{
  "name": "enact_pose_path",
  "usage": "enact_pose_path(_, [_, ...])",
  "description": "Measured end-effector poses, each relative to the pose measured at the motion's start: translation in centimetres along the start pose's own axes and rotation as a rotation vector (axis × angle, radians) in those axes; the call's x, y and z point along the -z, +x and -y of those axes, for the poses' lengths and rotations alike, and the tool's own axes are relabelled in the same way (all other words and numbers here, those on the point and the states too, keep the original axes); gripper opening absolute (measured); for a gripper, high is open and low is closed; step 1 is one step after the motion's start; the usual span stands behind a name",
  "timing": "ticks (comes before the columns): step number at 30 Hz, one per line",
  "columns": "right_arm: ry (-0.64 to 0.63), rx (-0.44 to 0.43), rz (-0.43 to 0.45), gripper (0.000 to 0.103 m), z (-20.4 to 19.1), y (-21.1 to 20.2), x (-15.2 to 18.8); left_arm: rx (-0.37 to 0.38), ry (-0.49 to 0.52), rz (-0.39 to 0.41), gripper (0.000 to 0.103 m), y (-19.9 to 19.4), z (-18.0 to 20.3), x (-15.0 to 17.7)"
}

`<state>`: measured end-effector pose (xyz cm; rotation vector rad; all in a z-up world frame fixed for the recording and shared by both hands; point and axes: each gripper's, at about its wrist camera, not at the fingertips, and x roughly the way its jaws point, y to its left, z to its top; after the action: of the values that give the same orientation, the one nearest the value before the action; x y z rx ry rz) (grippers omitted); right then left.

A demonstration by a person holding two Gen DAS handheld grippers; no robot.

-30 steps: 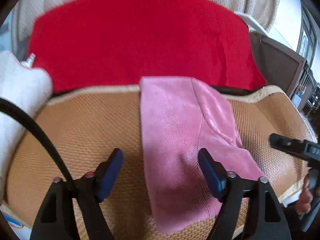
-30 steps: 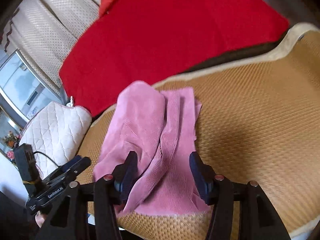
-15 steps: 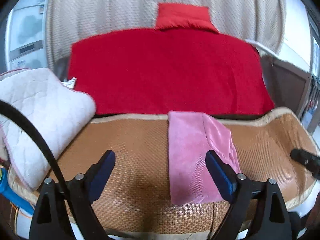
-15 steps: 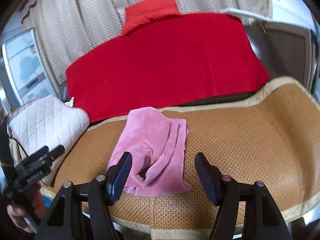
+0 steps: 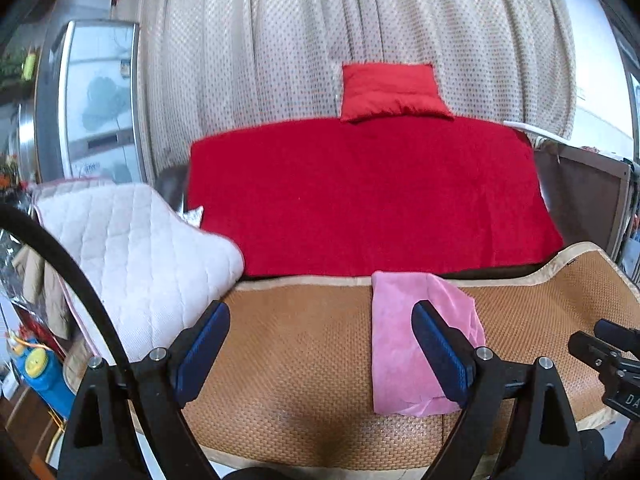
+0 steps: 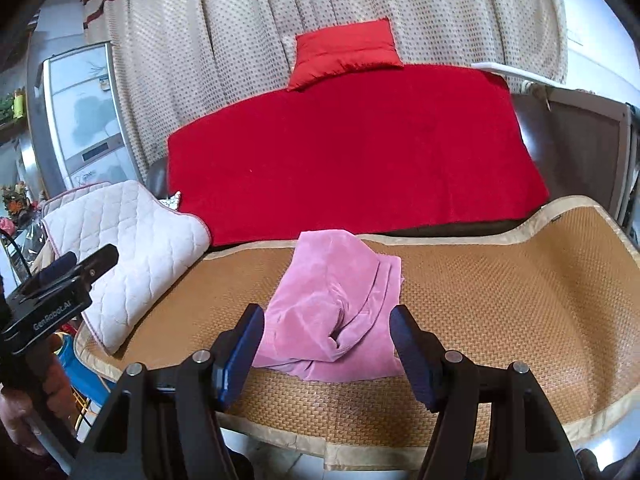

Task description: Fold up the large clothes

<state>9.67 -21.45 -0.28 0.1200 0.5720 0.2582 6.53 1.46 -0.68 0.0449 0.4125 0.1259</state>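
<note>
Judging the fold as nearly done and checking it before moving on. Looking for the rumpled pocket of cloth at the end nearest the front edge of the woven mat (image 5: pixel 300 360). If tidying, coming down on that bulge from above rather than dragging the whole stack across the weave. Pressing flat with both grippers together, and keeping the stack square to the mat's front border.

Lying on the woven mat at about mid-width, reaching from its rear border towards its front edge: the folded pink garment (image 6: pixel 332 300), narrow and layered.

Hovering over the mat's front edge: the left gripper (image 5: pixel 320 312), fingers (image 5: pixel 204 344) spread wide and pinching nothing, with the garment showing only behind the right-hand finger.

Hanging likewise over the mat's front edge: the right gripper (image 6: pixel 328 316), fingers (image 6: pixel 412 356) spread and gripping nothing, framing the garment while staying apart from it.
</note>
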Motion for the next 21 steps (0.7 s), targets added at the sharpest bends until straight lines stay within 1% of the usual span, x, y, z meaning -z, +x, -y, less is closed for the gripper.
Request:
enact_pose_path(6, [-0.028, 0.012, 0.025, 0.07, -1.1, -1.4, -0.3, -0.021, 0.032, 0.065, 0.092, -2.6, 0.4, -0.6])
enact_pose_path(12, [-0.039, 0.012, 0.04, 0.07, -1.5, -2.0, -0.5, -0.029, 0.032, 0.082, 0.093, -3.6, 0.5, -0.8])
enact_pose_path(15, [-0.039, 0.026, 0.042, 0.07, -1.5, -2.0, -0.4, -0.036, 0.034, 0.087, 0.093, -3.9, 0.6, -0.8])
enact_pose_path(21, [-0.029, 0.042, 0.043, 0.07, -1.3, -2.1, -0.3, -0.045, 0.064, 0.095, 0.093, -4.2, 1.2, -0.7])
